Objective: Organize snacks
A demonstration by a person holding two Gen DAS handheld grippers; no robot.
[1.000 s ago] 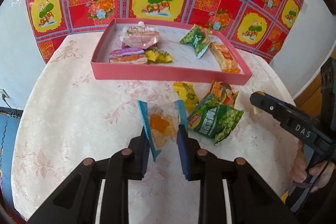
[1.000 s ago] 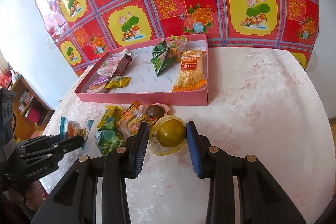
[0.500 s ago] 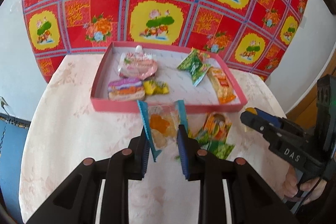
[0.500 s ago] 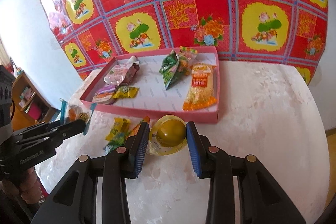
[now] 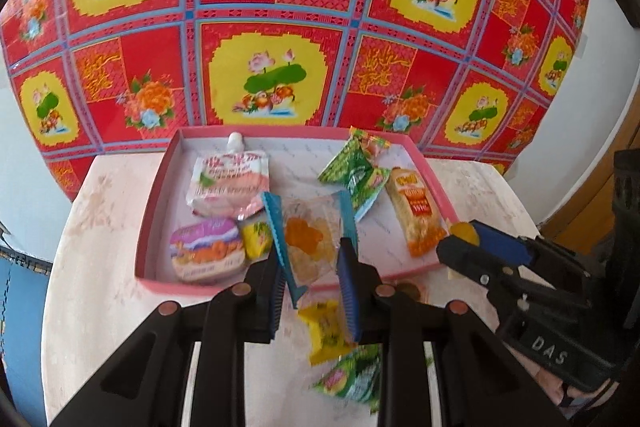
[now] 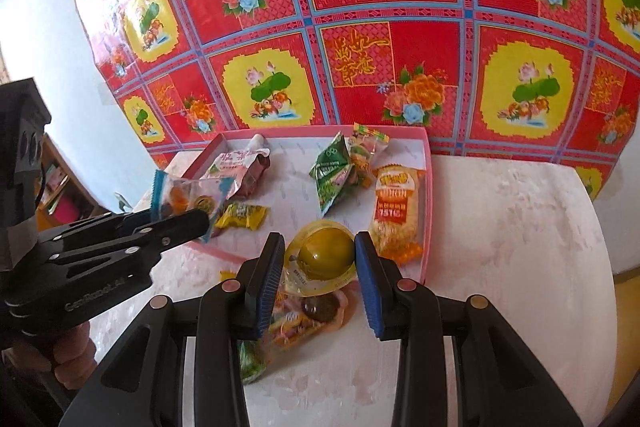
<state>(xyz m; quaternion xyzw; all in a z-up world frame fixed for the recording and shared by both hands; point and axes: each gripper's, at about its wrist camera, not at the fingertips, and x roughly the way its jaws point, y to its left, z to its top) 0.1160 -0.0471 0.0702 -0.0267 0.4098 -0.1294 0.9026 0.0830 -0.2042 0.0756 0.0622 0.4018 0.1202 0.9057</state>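
My left gripper (image 5: 312, 259) is shut on a clear candy packet with blue edges (image 5: 310, 233), held above the front of the pink tray (image 5: 154, 203). In the right wrist view that packet (image 6: 188, 197) hangs over the tray's left part. My right gripper (image 6: 320, 267) is shut on a yellow jelly cup with a green dome (image 6: 324, 253), at the tray's near rim (image 6: 428, 211). The tray holds a pink pouch (image 5: 230, 185), a purple cup (image 5: 206, 251), green packets (image 5: 354, 171) and an orange rice-cracker pack (image 5: 416, 213).
Loose snacks lie on the marbled table in front of the tray: a yellow packet (image 5: 326, 333), a green packet (image 5: 354, 381) and an orange wrapper (image 6: 304, 319). A red floral cloth (image 5: 280, 27) hangs behind. A hand (image 6: 68, 359) holds the left gripper.
Both grippers have moved forward and up toward the tray with their snacks. The candy packet now hangs over the tray's front; the jelly cup has reached its near rim.
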